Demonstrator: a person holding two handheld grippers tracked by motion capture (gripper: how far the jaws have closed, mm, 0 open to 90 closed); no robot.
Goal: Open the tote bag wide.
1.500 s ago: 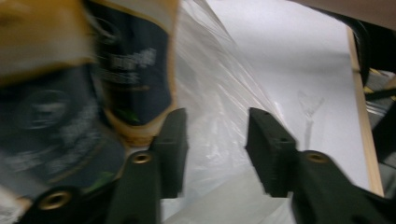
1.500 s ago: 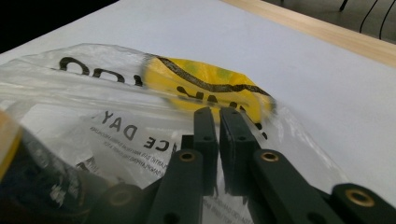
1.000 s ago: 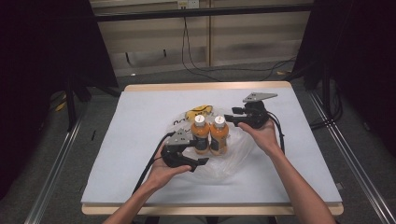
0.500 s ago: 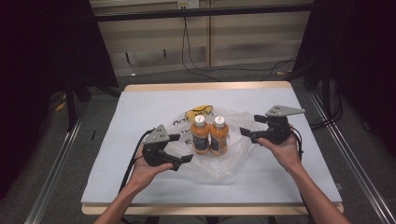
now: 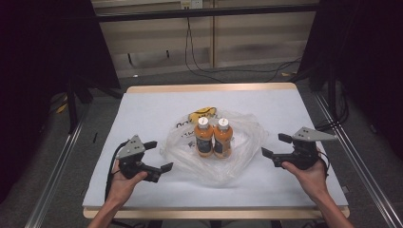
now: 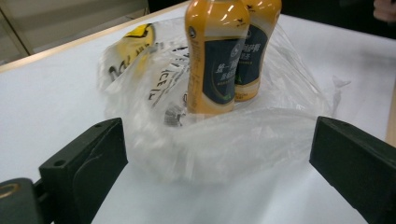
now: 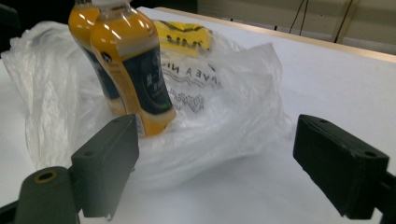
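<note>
Two orange bottles point(image 5: 214, 137) upright on plastic bag point(image 5: 242, 159); left gripper point(image 5: 154, 156) and right gripper point(image 5: 277, 146) flank it, jaws just opened wide, empty.

A lab recording bay: black curtains point(image 5: 43, 61), aluminium rails point(image 5: 57, 166), loose floor cables point(image 5: 209, 66).

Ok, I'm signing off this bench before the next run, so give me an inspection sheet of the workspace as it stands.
Surface: white table, wooden edge.
Job's things: two orange bottles, white caps, upright side by side on a crumpled clear plastic bag with yellow and black print.
Clutter: nothing seen.
Grippers: left gripper and right gripper open, jaws just opened wider, nothing between them, each apart from the bag, one on each side.
Cables: one trails from the left gripper; black cables on the floor behind.
Surroundings: metal rails, dark curtains.
</note>
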